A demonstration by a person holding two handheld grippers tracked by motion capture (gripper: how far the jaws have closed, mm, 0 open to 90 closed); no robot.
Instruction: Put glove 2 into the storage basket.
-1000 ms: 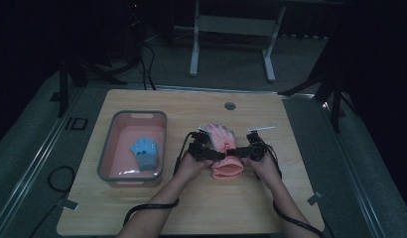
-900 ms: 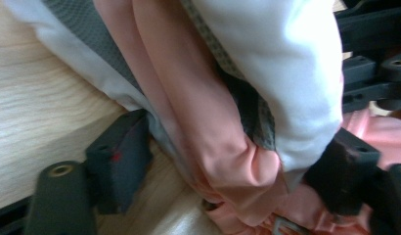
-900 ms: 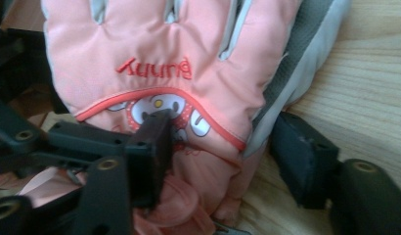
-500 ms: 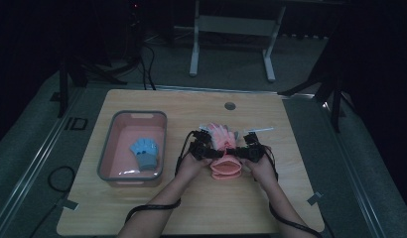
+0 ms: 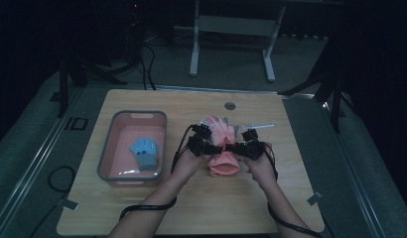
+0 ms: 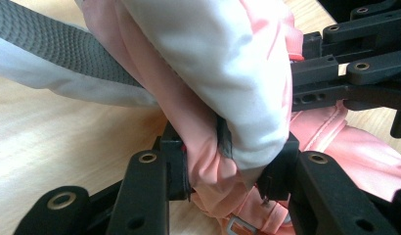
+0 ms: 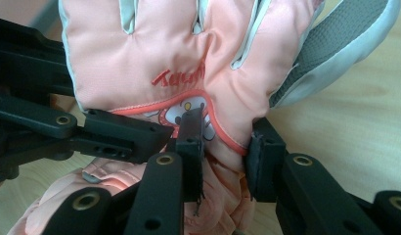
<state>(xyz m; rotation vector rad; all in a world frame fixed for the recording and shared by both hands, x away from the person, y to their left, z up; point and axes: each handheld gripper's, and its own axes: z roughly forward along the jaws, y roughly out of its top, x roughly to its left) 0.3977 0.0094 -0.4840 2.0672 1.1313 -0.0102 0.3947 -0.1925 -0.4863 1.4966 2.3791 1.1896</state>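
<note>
A pink ski glove [image 5: 222, 148] with white and grey finger panels lies mid-table, fingers pointing away from me. My left gripper [image 5: 211, 148] and right gripper [image 5: 236, 147] face each other across its wrist part. In the left gripper view my left gripper [image 6: 228, 161] pinches a bunched fold of the glove [image 6: 237, 73]; its jaws have just been closing on it. In the right gripper view my right gripper [image 7: 227, 147] presses on the glove [image 7: 140, 49] just below the cartoon patch; its jaws have also just been closing on the fabric.
A pink basin [image 5: 132, 115] at the left of the wooden table [image 5: 291, 208] holds a blue glove [image 5: 144, 151]. A thin white strip [image 5: 261, 126] lies beyond the right gripper. A round grommet [image 5: 230, 105] sits near the far edge. Cables trail off the front edge.
Both grippers have closed onto the pink glove's wrist part and drawn closer together. Both hands have risen a little, and the glove has bunched up between them.
</note>
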